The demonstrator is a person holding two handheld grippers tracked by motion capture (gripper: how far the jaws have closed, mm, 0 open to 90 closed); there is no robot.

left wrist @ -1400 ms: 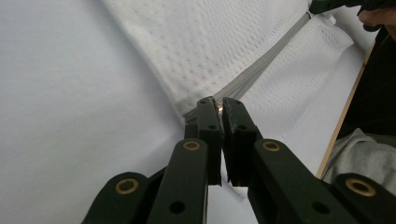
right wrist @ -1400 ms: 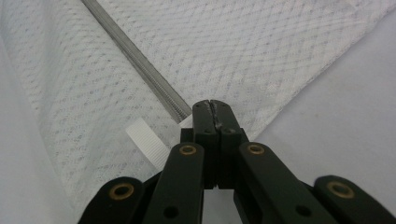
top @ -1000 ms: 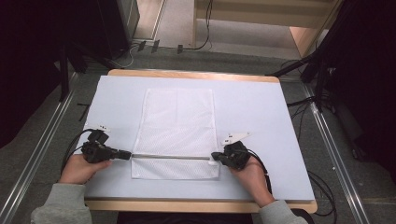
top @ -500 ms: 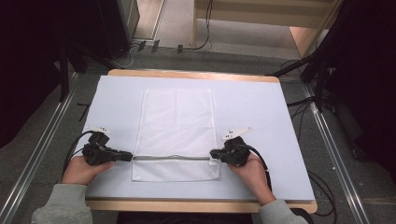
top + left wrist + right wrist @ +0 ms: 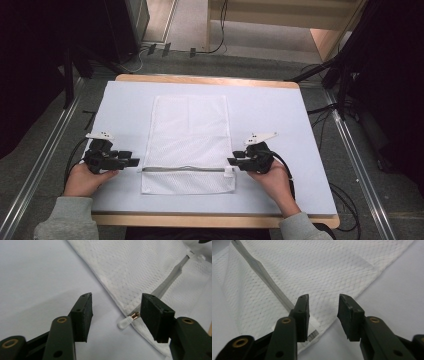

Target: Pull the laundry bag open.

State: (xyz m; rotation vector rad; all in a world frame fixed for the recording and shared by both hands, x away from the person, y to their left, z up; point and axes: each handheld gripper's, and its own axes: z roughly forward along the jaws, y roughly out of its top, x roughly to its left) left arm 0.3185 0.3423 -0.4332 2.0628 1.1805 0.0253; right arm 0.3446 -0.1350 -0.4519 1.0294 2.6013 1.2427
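A white mesh bag (image 5: 189, 135) lies flat in the middle of the white table cover (image 5: 280, 115), with its zipper (image 5: 185, 169) running across near the front end. My left gripper (image 5: 134, 162) sits at the zipper's left end. Its jaws have just been opening and stand open (image 5: 116, 312), with the small white zipper pull (image 5: 127, 322) lying loose between them. My right gripper (image 5: 234, 162) is at the bag's right edge. Its jaws have just been opening too and stand open (image 5: 323, 307) over the mesh corner, beside a small label (image 5: 312, 332).
The wooden table edge (image 5: 210, 220) runs along the front. Metal rails (image 5: 45, 165) flank the table on the floor, and cables (image 5: 345, 200) trail at the right. Dark equipment stands at both sides.
Both grippers have let go of the bag's zipper end. The zipper line, stretched taut between them a second ago, now lies slack on the table.
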